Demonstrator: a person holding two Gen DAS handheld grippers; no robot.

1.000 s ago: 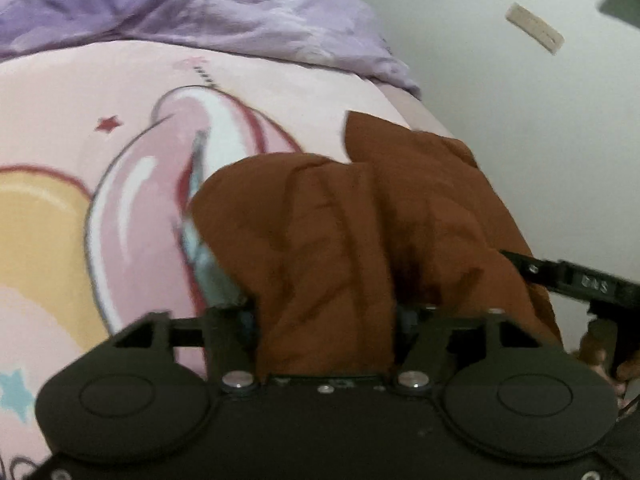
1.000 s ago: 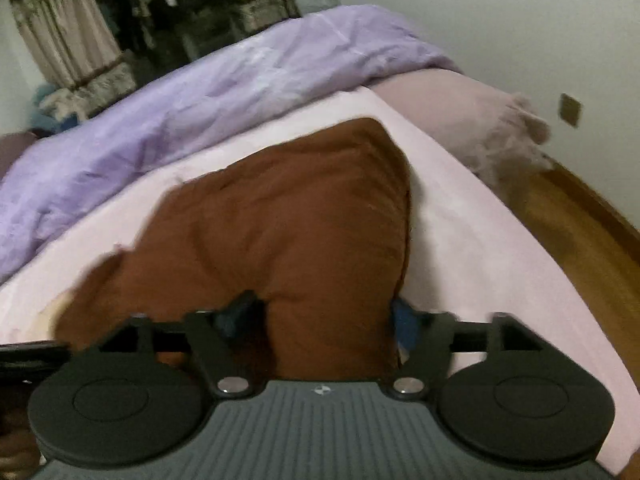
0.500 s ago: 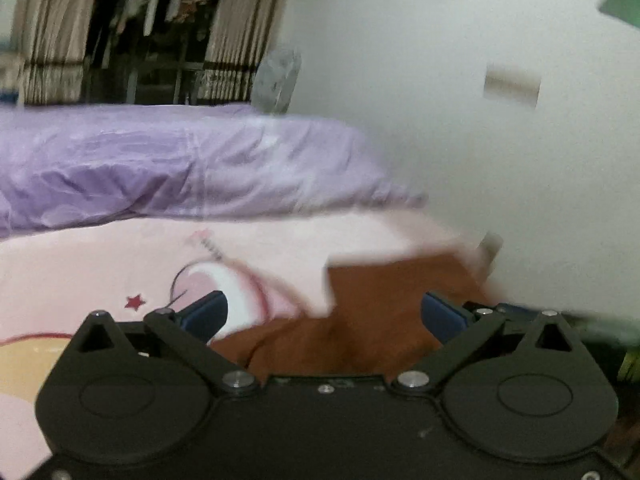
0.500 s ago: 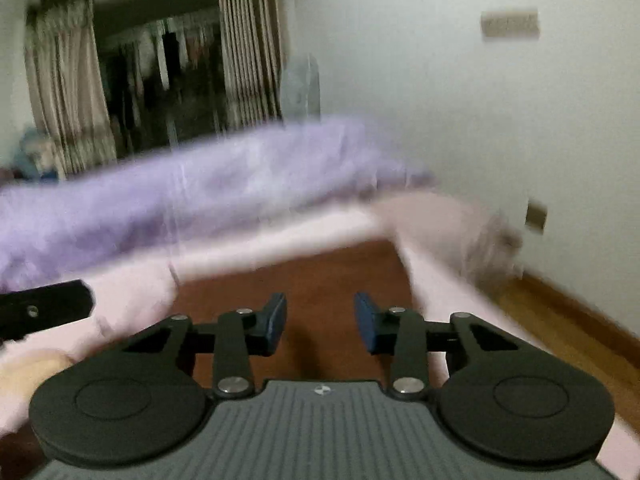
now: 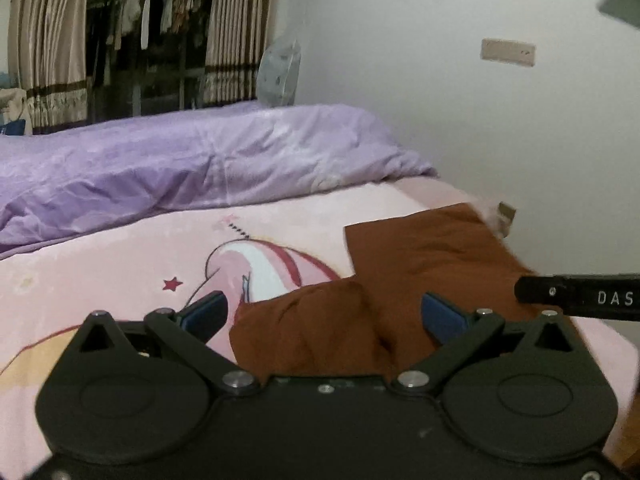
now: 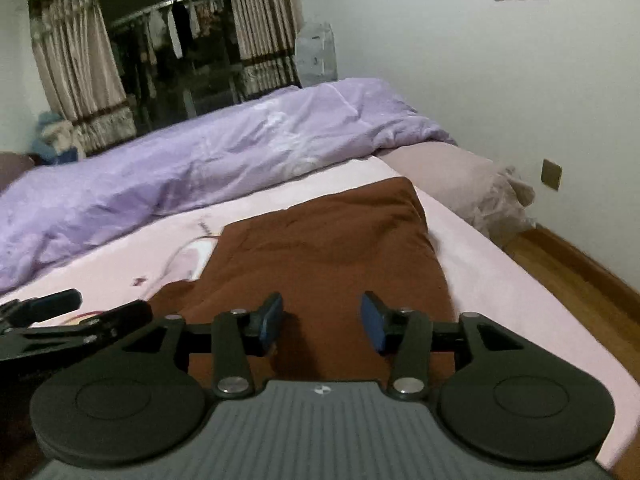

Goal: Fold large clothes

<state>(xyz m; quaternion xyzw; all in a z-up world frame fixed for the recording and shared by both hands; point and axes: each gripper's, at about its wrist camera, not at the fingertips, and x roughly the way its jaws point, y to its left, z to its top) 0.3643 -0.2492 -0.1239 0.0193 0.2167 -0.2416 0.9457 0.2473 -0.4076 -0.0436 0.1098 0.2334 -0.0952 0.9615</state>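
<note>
A rust-brown garment [image 5: 420, 272] lies partly folded on the pink cartoon bed sheet [image 5: 100, 264]; it also shows in the right wrist view [image 6: 328, 248]. My left gripper [image 5: 324, 312] is open and empty, raised just above the garment's near bunched edge. My right gripper [image 6: 322, 322] is open and empty above the garment's near end. The right gripper's side shows at the right of the left wrist view [image 5: 580, 296]. The left gripper shows at the left of the right wrist view [image 6: 60, 316].
A crumpled purple duvet [image 5: 192, 164] lies across the far side of the bed [image 6: 208, 168]. A pink pillow [image 6: 460, 184] sits at the bed's right corner by the white wall. Wooden floor [image 6: 580, 292] runs along the right edge. Curtains and hanging clothes [image 6: 168, 52] stand behind.
Both grippers let go of the brown garment, opened and lifted away. The garment now lies on the bed, and both views tilted up toward the room.
</note>
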